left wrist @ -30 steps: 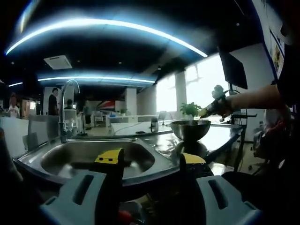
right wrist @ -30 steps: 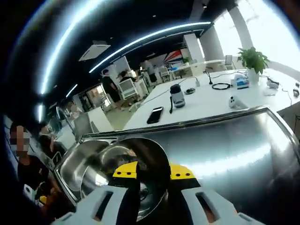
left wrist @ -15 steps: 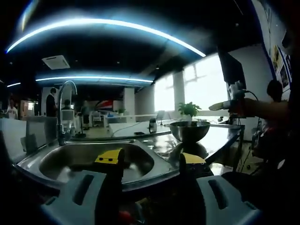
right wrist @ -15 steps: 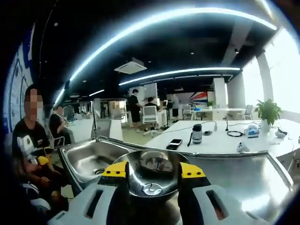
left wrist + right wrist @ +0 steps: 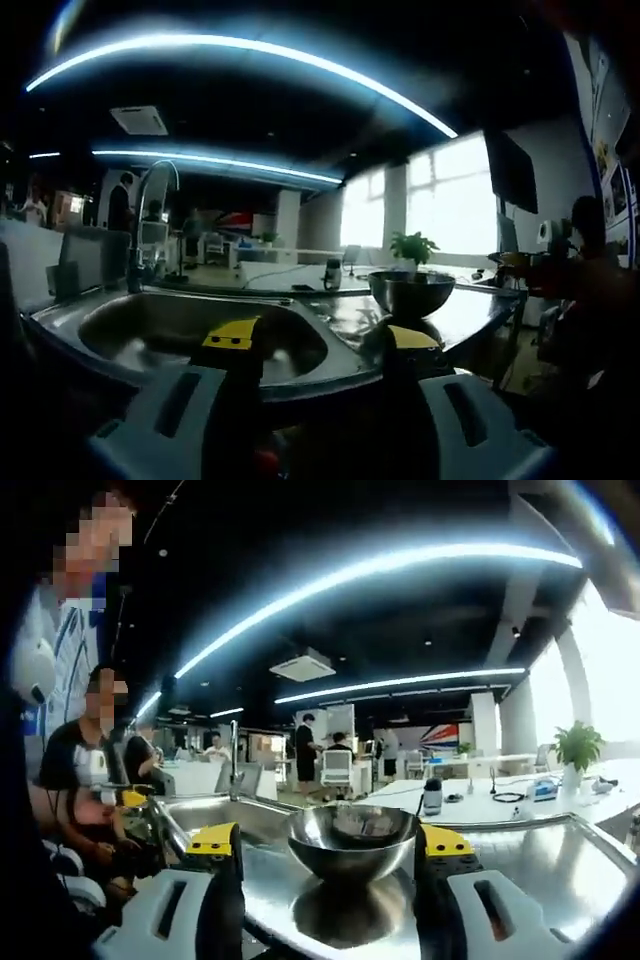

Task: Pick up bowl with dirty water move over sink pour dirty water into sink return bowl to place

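**Bowl standing on the steel counter beside the sink**

My right gripper [image 5: 327,852] is spread wide, its jaws flanking the steel bowl [image 5: 352,838] without touching it. The bowl sits upright on the counter [image 5: 540,855], the sink [image 5: 225,815] just beyond it under the faucet [image 5: 234,760]. My left gripper [image 5: 318,345] is released too, over the sink's rim, grasping nothing.

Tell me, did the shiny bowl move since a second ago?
No. In the left gripper view the bowl sits on the counter right of the sink, under the plant, as before.
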